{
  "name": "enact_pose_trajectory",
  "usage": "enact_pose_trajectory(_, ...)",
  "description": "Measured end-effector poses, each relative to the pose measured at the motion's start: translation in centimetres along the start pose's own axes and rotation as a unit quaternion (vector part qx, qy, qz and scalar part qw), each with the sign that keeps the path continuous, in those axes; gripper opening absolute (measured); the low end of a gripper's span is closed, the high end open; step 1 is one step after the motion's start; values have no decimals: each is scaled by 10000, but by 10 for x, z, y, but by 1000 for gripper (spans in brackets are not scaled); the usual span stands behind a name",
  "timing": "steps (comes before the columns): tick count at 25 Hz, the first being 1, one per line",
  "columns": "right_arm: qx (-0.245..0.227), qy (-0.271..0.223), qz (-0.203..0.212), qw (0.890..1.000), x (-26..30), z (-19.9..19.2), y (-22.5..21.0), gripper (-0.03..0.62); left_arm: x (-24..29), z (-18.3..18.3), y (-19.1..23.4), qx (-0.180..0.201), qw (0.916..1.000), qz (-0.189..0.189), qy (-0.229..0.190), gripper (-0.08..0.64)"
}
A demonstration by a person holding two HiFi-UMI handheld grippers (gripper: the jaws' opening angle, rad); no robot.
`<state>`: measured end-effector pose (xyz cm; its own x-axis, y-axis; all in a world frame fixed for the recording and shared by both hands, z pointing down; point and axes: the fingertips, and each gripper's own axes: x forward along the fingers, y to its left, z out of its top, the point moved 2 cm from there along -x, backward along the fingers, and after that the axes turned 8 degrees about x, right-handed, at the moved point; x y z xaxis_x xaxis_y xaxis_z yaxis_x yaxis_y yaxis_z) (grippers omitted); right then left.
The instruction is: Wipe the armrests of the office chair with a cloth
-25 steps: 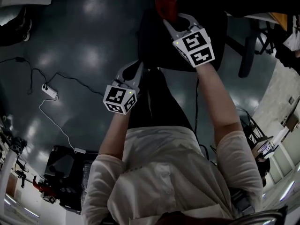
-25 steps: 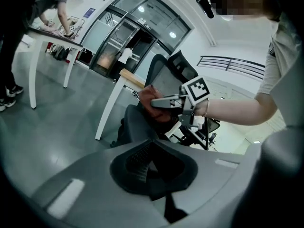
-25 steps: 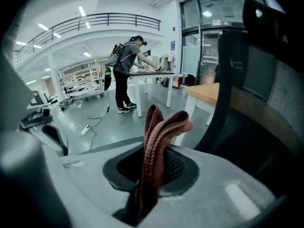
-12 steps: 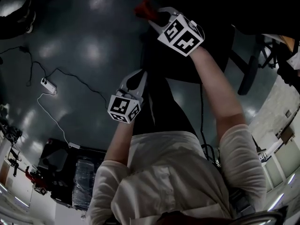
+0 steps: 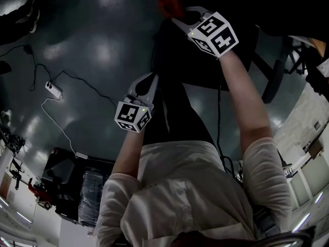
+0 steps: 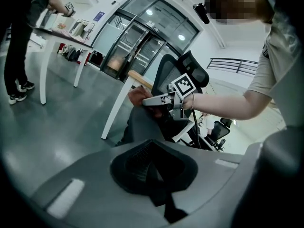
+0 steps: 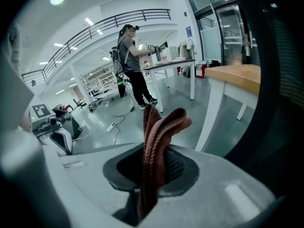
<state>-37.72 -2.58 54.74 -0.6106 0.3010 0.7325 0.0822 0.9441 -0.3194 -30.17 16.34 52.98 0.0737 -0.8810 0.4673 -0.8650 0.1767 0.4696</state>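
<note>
Pinching the cloth (image 7: pixel 159 137), right gripper (image 7: pixel 152 175) overlaps a murky chair (image 5: pixel 216 66); left gripper (image 6: pixel 154 175) closed, empty.

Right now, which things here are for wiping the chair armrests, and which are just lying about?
For the job: red cloth, held in the right gripper; office chair.
Lying about: power strip; black case; white-legged table.

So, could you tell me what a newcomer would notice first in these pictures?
The red cloth, pinched in the right gripper, stands out first, at the top of the head view above the dark chair. The left gripper, lower down, is shut on nothing.
</note>
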Motion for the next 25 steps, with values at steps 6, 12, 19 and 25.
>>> enact_pose_trajectory(6,867,-308,144,9957,-21,-18,-16,49,3,1,-2,26,10000,33,-29,17)
enact_pose_trajectory(12,1313,-442,23,9904,-32,-47,-14,49,3,0,-2,93,9999,111,-49,17)
enact_pose_trajectory(19,904,-200,-124,9956,-37,-67,12,49,7,3,-6,376,9992,83,53,17)
enact_pose_trajectory(25,987,-86,-184,9949,-34,-86,44,49,9,3,-8,644,9977,-65,181,17)
